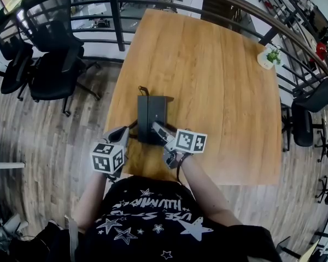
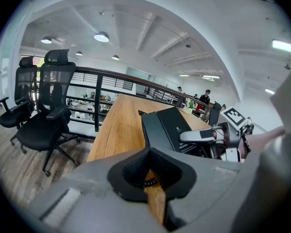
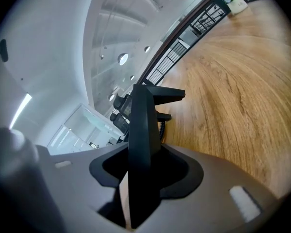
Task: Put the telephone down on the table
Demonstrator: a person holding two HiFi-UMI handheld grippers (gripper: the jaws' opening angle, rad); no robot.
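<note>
The telephone [image 1: 151, 117] lies on the near half of the tabletop [image 1: 218, 64], a little left of the centre of the head view, and its long axis runs up the frame, away from the person. The right gripper [image 1: 158, 131] is the nearer one: it comes in from the lower right and its fingers straddle the near right corner of the body. In the right gripper view the telephone stands edge-on in the middle of the frame between fingers set wide. A thin pale slit shows along its left side, so I judge that they enclose it without pressing (the contact on the other side I cannot tell). The left gripper [image 1: 126, 134] sits just beside the near left corner. Its fingers are narrow, with only a slit of wood between them, and the coiled cord [image 2: 148, 182] shows in their notch. As the telephone seems to rest on the wood, the coming move is probably a straight retreat of the right fingers toward the lower right, so that the corner is not dragged.
</note>
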